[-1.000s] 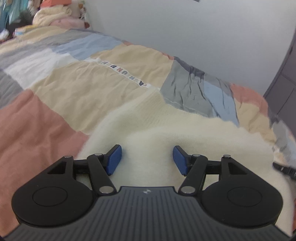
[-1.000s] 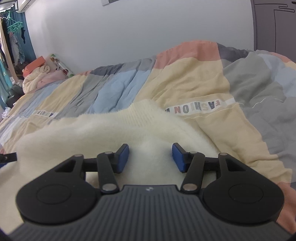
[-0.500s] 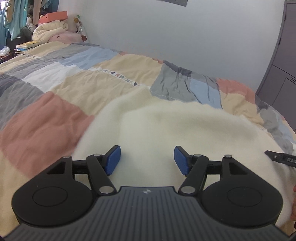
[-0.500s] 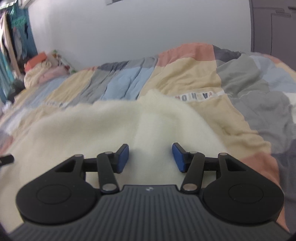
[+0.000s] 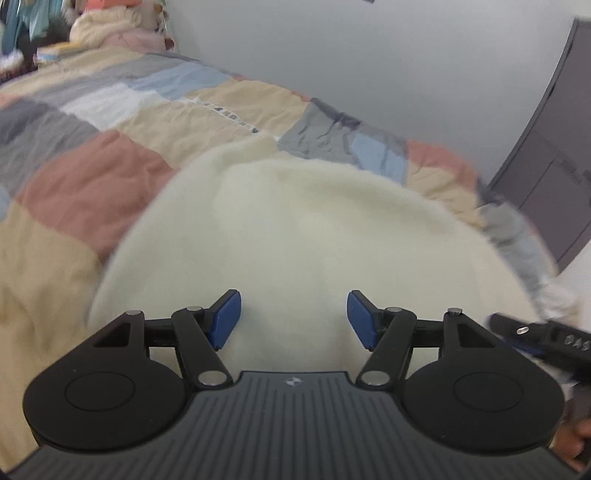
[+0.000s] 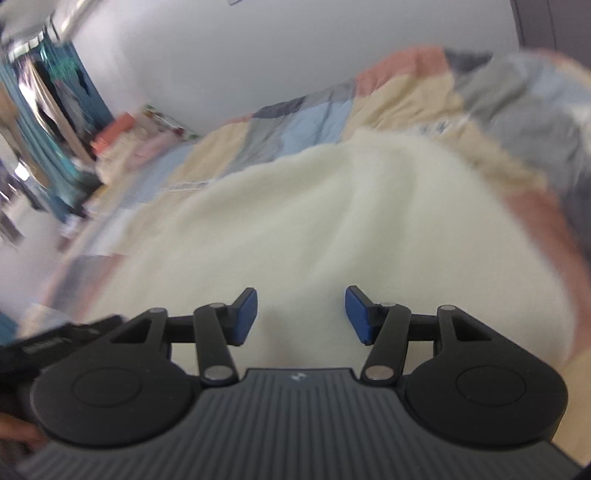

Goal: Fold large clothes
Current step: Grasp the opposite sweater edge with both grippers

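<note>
Two hand-held grippers point forward over a cream fleece garment (image 5: 303, 236) spread on a bed. Nearest in the left wrist view, the left gripper (image 5: 293, 319) has its blue pads (image 5: 226, 317) spread wide, with only fleece showing in the gap and nothing pinched. At the right edge of that view the other tool's black body and a sliver of the person's hand (image 5: 576, 439) come into sight, so both tools sit close side by side.

In the right wrist view the right gripper (image 6: 301, 315) is likewise spread apart and empty above the fleece. The garment lies directly under and ahead of both tools and runs away from them as one broad pale mound.

Beyond it stretches a patchwork quilt (image 5: 85, 173) in peach, beige, grey and blue, then a pile of bedding (image 5: 110, 31) at the far end, a plain white wall (image 5: 369, 66), and a dark grey wardrobe (image 5: 546, 162) on the right.

Compared with half a second ago, both grippers have pulled back and risen slightly: more of the garment is visible, and the right tool shows larger in the left view. The right view has tilted and is now heavily motion-blurred. Both pairs of pads remain as wide apart as before.
</note>
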The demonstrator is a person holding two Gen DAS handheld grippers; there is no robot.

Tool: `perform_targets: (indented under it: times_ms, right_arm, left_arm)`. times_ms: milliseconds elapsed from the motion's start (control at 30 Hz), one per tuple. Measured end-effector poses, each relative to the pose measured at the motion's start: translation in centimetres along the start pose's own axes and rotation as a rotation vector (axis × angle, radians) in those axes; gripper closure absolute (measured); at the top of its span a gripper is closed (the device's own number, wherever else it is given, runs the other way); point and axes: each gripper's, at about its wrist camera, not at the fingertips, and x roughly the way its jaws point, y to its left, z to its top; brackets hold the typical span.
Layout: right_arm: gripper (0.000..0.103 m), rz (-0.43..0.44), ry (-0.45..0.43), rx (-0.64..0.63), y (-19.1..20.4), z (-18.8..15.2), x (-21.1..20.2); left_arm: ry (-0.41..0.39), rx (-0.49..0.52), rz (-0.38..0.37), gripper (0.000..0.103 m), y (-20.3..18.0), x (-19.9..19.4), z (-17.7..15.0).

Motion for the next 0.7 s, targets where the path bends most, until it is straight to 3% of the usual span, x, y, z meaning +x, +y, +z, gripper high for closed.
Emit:
perform_targets:
  times_ms: [167,233,267,400,567,700]
  right_arm:
    - [0.042,0.135,0.047,0.134,0.4,-1.3,-0.6]
    - [0.015,0.198,0.051,0.212,0.1,-1.8,-0.7]
    - [0.011,0.238,0.059,0.275,-0.3,-2.1,-0.6]
    - [0.009,0.287,0.14,0.447,-1.0,-4.0,1.0]
    - [0.009,0.247,0.158,0.449,-0.6,-4.6,2.6]
    - [0.009,0.203,0.137,0.458,-0.8,-4.3,4.2]
  left_arm:
    - [0.055,-0.152,-0.088,0.034,0.9,-1.4,-1.4]
    - [0.074,-0.222,-0.116,0.031,1.6,-1.3,-1.7]
    - [0.089,-0.253,-0.133,0.03,1.8,-1.0,-1.8]
    - [0.144,-0.393,-0.21,0.025,3.0,-0.3,-2.0]
    - [0.163,-0.432,-0.237,0.018,3.4,0.9,-2.2]
    - [0.171,-0.532,-0.286,0.012,4.5,2.5,-2.6]
